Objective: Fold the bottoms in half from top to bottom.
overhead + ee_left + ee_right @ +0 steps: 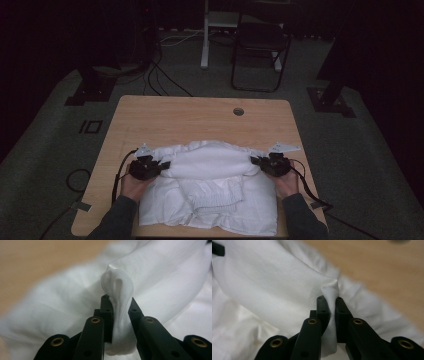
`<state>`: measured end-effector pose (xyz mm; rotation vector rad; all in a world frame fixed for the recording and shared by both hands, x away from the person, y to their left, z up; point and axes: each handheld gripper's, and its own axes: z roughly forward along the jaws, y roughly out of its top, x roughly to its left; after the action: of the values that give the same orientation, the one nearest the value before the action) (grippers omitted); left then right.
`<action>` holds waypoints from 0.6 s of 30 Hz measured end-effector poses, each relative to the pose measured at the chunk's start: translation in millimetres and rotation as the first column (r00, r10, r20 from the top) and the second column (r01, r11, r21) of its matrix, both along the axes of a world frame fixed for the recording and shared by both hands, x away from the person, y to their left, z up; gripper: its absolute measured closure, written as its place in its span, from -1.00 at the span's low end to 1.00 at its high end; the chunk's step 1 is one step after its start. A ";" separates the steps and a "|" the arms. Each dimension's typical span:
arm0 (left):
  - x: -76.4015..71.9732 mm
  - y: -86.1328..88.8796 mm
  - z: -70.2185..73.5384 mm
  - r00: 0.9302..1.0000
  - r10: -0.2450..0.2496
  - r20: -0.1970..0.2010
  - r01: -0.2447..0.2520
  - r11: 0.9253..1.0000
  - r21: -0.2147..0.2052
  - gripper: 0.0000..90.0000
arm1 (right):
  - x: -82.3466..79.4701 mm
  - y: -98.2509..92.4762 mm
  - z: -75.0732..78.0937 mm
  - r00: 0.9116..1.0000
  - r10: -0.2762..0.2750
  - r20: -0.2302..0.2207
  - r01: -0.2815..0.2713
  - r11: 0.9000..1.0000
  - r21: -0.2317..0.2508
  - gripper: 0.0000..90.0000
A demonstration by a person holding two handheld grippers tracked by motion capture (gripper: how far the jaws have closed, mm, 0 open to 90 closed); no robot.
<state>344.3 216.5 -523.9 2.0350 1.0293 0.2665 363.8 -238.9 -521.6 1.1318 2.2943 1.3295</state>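
1. The counter (165, 117) is light tan wood with a faint grain, and a small grey round fitting (238, 111) sits in it
2. The garment (210, 200) is plain white all over; a ribbed white band (216, 199) crosses its middle
3. The left gripper (165, 165) and the right gripper (255, 161) are black, each topped by a pale grey plate
4. Their fingers (107, 307) are matt black, with brass-coloured rings around the screw holes
5. The cables (119, 172) are black
6. The sleeves (116, 222) are dark grey
7. The floor (360, 160) is dull grey-green carpet
8. The chair (260, 45) is black, beside a white post (205, 35)
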 end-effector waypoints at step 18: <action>49.5 -22.9 -16.9 0.991 0.128 0.042 -0.132 0.983 0.131 0.78 | 41.4 26.3 -33.5 0.997 -0.050 -0.063 0.040 0.988 -0.149 0.88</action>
<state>393.7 193.6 -540.8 2.0768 1.1523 0.4472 405.2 -212.7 -555.1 1.1876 2.3550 1.1018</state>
